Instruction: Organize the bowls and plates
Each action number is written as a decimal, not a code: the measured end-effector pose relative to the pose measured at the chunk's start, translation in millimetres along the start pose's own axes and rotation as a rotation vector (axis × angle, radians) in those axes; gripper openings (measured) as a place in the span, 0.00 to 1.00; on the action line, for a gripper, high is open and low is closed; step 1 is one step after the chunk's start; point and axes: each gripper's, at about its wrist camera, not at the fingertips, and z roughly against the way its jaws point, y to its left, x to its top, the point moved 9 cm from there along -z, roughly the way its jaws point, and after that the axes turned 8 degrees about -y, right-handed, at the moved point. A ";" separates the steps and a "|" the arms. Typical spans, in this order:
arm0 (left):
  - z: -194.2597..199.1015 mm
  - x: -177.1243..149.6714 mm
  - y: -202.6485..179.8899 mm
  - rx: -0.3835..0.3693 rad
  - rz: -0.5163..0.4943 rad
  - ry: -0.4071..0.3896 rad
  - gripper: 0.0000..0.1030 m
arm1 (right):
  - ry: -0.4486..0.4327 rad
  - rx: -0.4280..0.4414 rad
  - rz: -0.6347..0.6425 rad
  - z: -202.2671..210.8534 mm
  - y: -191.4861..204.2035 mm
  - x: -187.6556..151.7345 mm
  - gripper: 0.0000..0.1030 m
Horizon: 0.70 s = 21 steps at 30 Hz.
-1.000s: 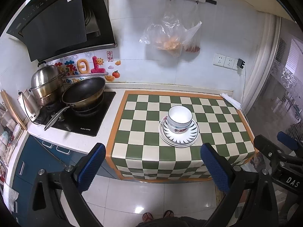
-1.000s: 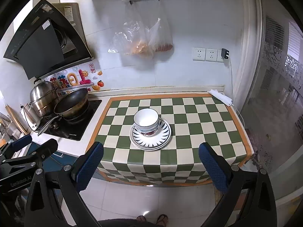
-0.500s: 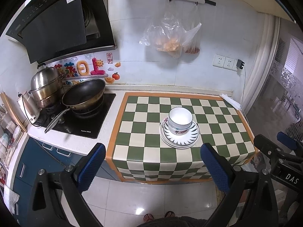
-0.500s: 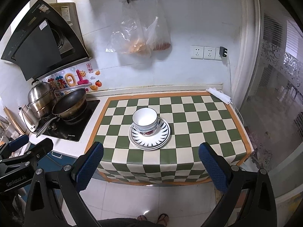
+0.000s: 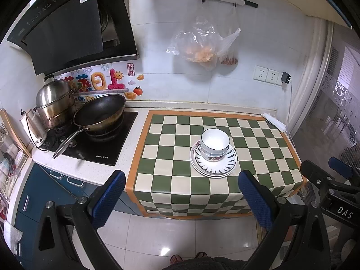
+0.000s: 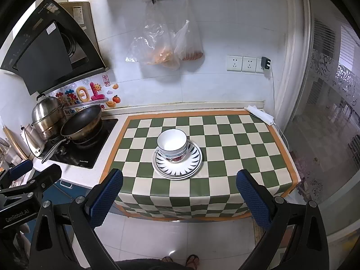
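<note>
Stacked white bowls [image 5: 214,144] [image 6: 172,145] sit on stacked plates [image 5: 227,165] [image 6: 191,164] with a dark ray pattern, in the middle of the green-and-cream checkered counter mat [image 5: 171,168] [image 6: 236,148]. My left gripper [image 5: 182,196] hangs open well in front of the counter, above the floor, with nothing between its blue pads. My right gripper [image 6: 180,195] is likewise open and empty, back from the counter's front edge. Each gripper shows at the edge of the other's view.
A black wok [image 5: 99,112] and a steel pot [image 5: 54,103] stand on the cooktop at the left, under a range hood [image 5: 67,29]. Plastic bags [image 5: 200,45] hang on the wall. A folded cloth [image 6: 259,114] lies at the mat's back right corner. A person's feet [image 6: 180,259] show on the tiled floor.
Both grippers have drawn slightly back from the counter, so the dishes look a little smaller and farther. The bowls and plates have not moved.
</note>
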 end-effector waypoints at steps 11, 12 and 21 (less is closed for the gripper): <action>-1.6 6.5 2.4 -0.005 -0.002 0.003 1.00 | -0.005 -0.011 0.000 -3.4 -0.3 2.4 0.99; -2.5 8.4 2.2 -0.007 -0.003 0.003 1.00 | -0.006 -0.012 -0.001 -1.9 -0.2 1.9 0.99; -2.8 12.0 2.7 -0.006 -0.006 -0.003 1.00 | -0.005 -0.011 -0.002 -2.0 -0.2 1.7 0.99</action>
